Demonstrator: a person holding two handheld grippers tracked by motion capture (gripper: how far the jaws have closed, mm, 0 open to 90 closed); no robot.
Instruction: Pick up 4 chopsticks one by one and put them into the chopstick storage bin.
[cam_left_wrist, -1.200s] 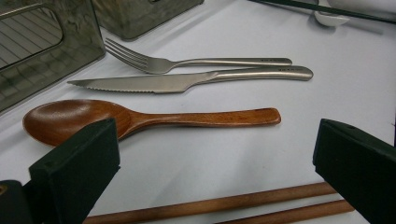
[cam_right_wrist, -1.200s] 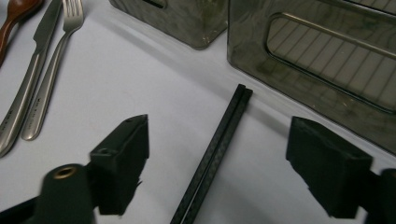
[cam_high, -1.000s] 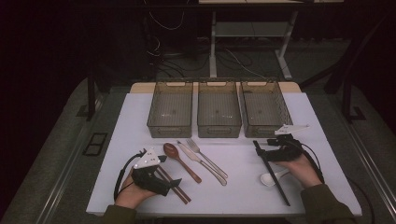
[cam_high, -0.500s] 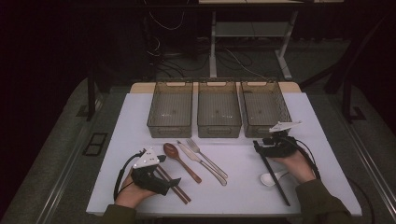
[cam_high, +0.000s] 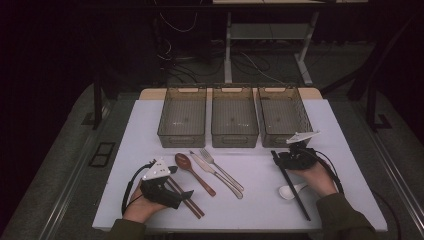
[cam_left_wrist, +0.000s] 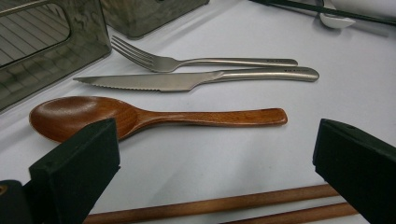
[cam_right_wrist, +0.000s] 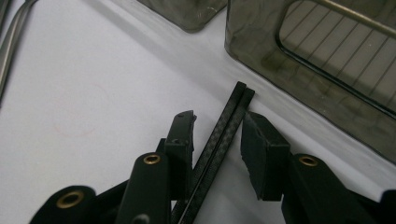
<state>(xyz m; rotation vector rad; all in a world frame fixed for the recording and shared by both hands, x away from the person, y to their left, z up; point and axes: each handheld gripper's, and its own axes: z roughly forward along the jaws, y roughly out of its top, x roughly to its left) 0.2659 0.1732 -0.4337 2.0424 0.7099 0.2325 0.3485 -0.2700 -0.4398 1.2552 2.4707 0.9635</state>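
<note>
My right tongs (cam_right_wrist: 217, 135) straddle the far tips of two black chopsticks (cam_right_wrist: 219, 135), jaws apart on either side and not yet clenched; the pair lies near the table's (cam_high: 350, 150) right edge, running toward the near edge, just beside the right bin (cam_high: 282, 117). My left tongs (cam_left_wrist: 210, 163) gape wide, released, above two brown chopsticks (cam_left_wrist: 215, 205) by the near edge. Three bins sit along the far edge. I count one wooden spoon (cam_left_wrist: 140, 116), one knife (cam_left_wrist: 196, 80), one fork (cam_left_wrist: 187, 60), one white spoon (cam_high: 291, 191). Bare table lies mid-near.
</note>
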